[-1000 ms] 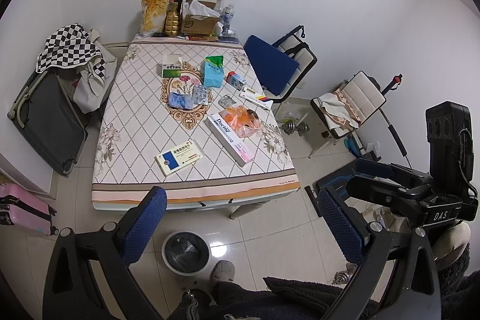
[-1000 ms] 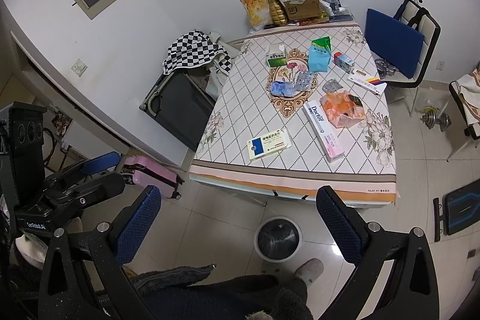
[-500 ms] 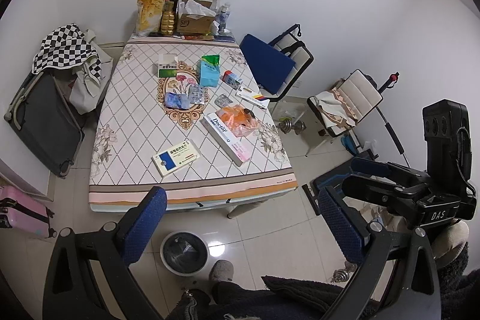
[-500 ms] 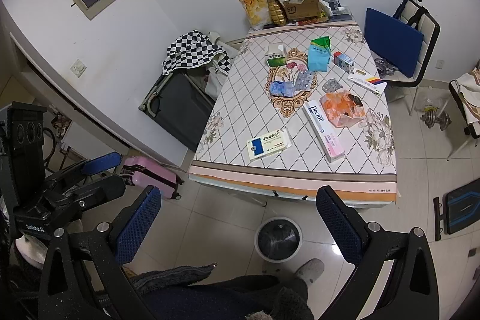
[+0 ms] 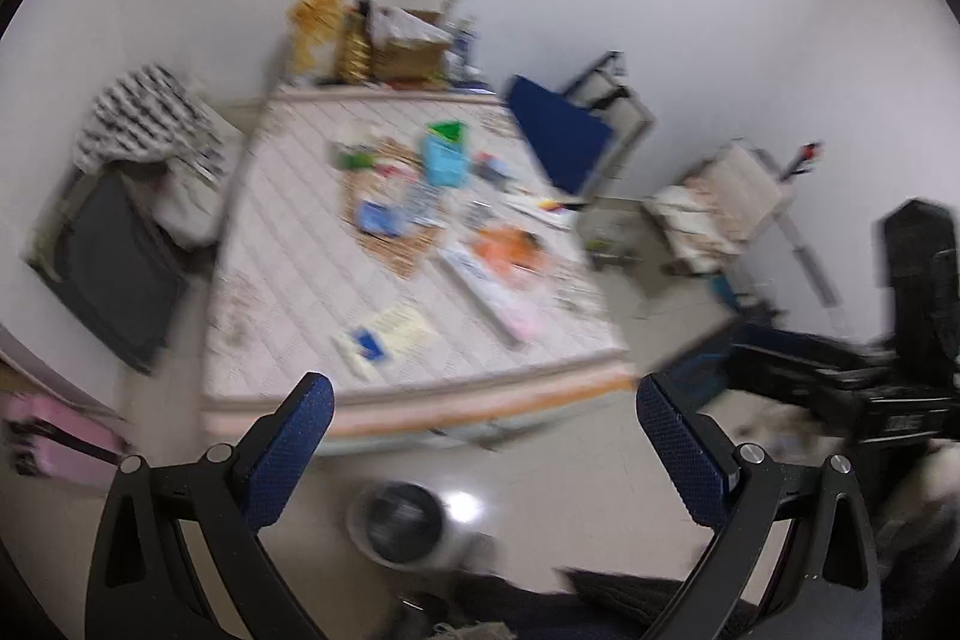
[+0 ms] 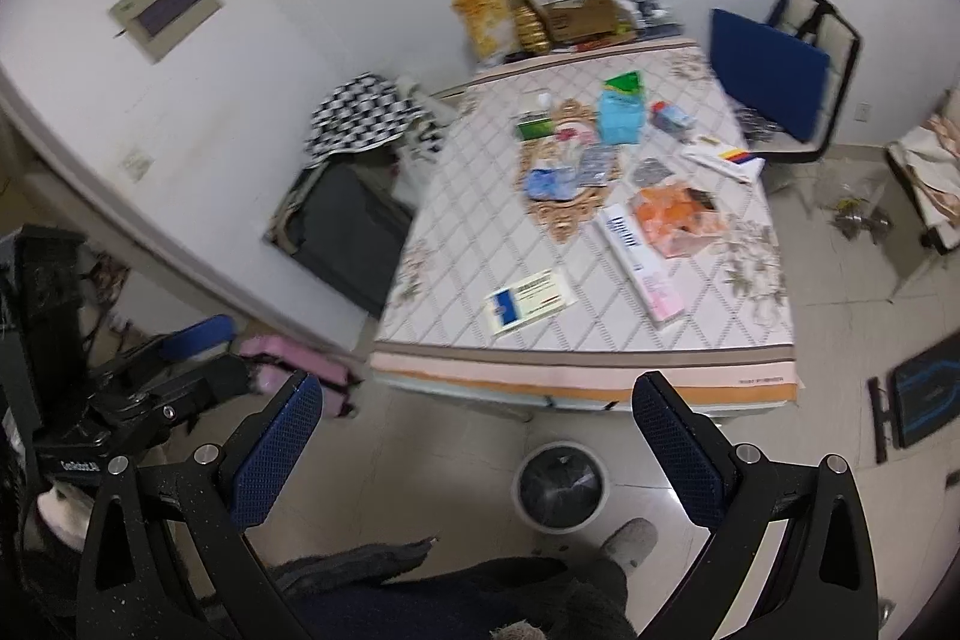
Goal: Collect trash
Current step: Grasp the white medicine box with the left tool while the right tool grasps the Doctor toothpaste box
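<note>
A table with a patterned cloth carries scattered trash: a blue-and-cream medicine box near the front edge, a long white-and-pink box, an orange plastic bag, a teal box and blister packs. A round bin with a black liner stands on the floor in front of the table. My right gripper is open and empty, well short of the table. My left gripper is open and empty; its view is blurred, with the table and bin ahead.
A cardboard box, bottles and a yellow bag stand at the table's far end. A dark suitcase with a checkered cloth lies left of the table, a pink case on the floor. Chairs stand to the right.
Both grippers have moved forward toward the table, which now looks larger. The left view has turned and become blurred. Both grippers stay open.
</note>
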`<state>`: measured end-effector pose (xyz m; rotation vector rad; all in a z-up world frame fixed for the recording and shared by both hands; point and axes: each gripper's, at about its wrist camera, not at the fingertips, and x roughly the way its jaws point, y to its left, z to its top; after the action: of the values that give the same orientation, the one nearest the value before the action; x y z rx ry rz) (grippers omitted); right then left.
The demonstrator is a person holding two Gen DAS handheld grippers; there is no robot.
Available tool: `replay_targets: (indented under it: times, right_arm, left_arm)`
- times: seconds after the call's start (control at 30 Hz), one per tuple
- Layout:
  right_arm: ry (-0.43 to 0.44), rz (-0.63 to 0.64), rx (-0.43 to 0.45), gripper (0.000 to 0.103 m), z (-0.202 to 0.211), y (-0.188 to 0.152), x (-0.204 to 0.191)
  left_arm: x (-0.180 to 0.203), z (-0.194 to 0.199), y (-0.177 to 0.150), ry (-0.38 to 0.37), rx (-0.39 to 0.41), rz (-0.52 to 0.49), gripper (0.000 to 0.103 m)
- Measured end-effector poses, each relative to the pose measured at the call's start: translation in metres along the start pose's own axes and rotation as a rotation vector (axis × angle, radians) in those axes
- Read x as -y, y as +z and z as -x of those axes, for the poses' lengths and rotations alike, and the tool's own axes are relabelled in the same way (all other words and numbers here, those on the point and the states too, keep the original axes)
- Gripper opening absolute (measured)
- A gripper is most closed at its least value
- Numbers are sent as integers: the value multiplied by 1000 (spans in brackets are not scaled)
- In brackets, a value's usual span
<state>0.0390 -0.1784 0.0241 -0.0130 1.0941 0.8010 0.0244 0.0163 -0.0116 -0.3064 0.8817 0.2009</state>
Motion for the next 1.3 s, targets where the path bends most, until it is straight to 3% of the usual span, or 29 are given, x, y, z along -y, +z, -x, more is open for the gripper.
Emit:
replay_targets:
  times: [0.1, 0.17, 0.23, 0.33, 0.43, 0.6, 0.83, 0.9, 0.97, 1.1, 1.17, 1.23, 1.3]
  right_arm:
    - [-127, -40, -20, 103, -26, 8, 15]
    - [-190, -59, -41, 103, -48, 11, 29]
    - [-244, -87, -81, 103, -80, 16, 50]
    - [-307, -137, -133, 100, -127, 22, 87]
    - [-346, -196, -203, 78, -182, 30, 130]
    - [-371, -201, -325, 78, -271, 49, 188]
    - [-300, -144, -460, 80, -352, 71, 223]
    - [-277, -113, -487, 80, -367, 76, 223]
    - [-256, -73, -515, 80, -382, 80, 220]
    - [-241, -19, -535, 80, -411, 88, 211]
    - [-246, 12, -544, 80, -428, 90, 204]
    - [-254, 37, -554, 79, -440, 90, 198]
    - [-277, 14, -559, 58, -444, 87, 196]
  left_arm:
    - [-6, -44, 6, 216, 12, -118, 103]
    - [-13, -83, 4, 290, -23, -192, 103]
    - [-21, -142, 2, 325, -114, -275, 103]
    - [-33, -221, -3, 330, -270, -353, 103]
    - [-35, -296, -9, 334, -410, -457, 103]
    - [-36, -383, -21, 305, -587, -598, 103]
    - [-46, -443, -21, 183, -742, -633, 102]
    - [-47, -446, -22, 140, -756, -626, 95]
    - [-51, -446, -22, 113, -768, -586, 81]
    - [-68, -440, -17, 120, -770, -464, 80]
    - [-87, -434, -12, 165, -770, -314, 80]
    - [-123, -424, -8, 216, -768, 8, 80]
    - [-155, -409, -13, 235, -752, 313, 80]
